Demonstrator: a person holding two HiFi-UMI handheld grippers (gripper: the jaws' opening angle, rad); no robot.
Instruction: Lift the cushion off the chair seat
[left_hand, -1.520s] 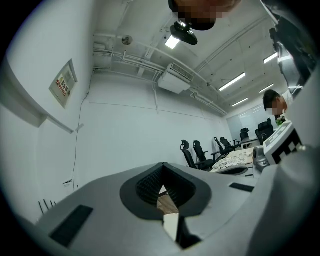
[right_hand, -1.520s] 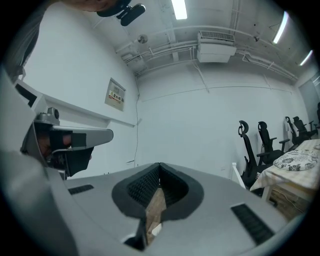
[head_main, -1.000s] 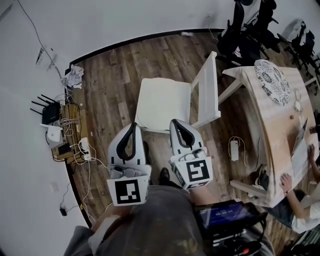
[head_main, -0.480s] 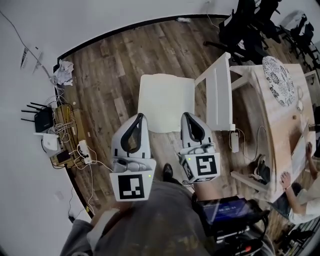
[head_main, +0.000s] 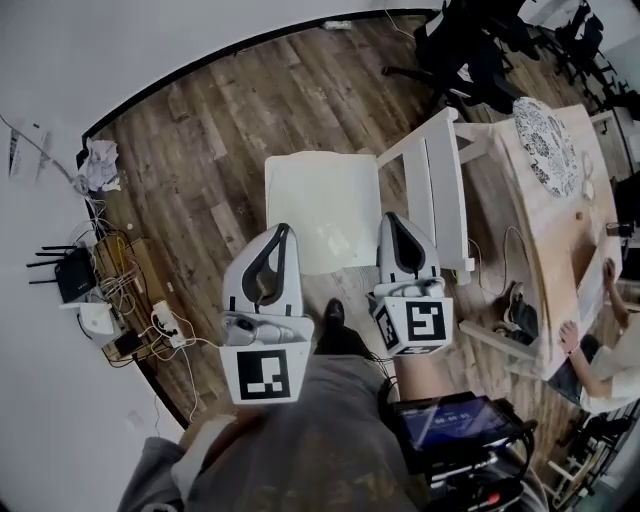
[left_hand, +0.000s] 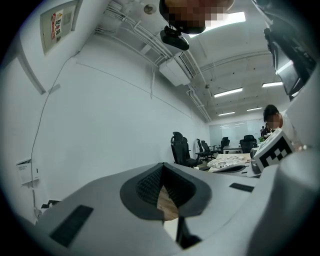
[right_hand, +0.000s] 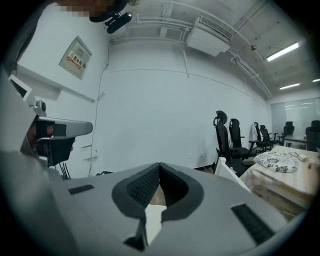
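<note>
Finding: the cushion (head_main: 322, 205) lies flat on the seat of the chair (head_main: 441, 190), covering it edge to edge, not yet lifted. The backrest stands on the cushion's right side in the head view.

Grippers: I have the left gripper (head_main: 282, 232) over the cushion's near edge toward its left corner, and the right gripper (head_main: 392, 218) at the near right corner, close to the backrest. Both sets of jaws are pressed together at the tips with nothing between them; each gripper view shows only floor and a pale strip of cushion through the gap behind the tips. I cannot tell from the head view whether either tip touches the fabric.

Assessment: this is the approach, with no grip made.

Recommendations for the step in hand:
- Spread both pairs of jaws before descending; closed tips would only push the cushion.
- Take the near edge at two points well apart, one jaw above and one below the edge, so the load hangs level.
- Keep the right gripper clear of the backrest.
- Close both together, then raise evenly; a one-sided lift may let the cushion fold or slide.
</note>
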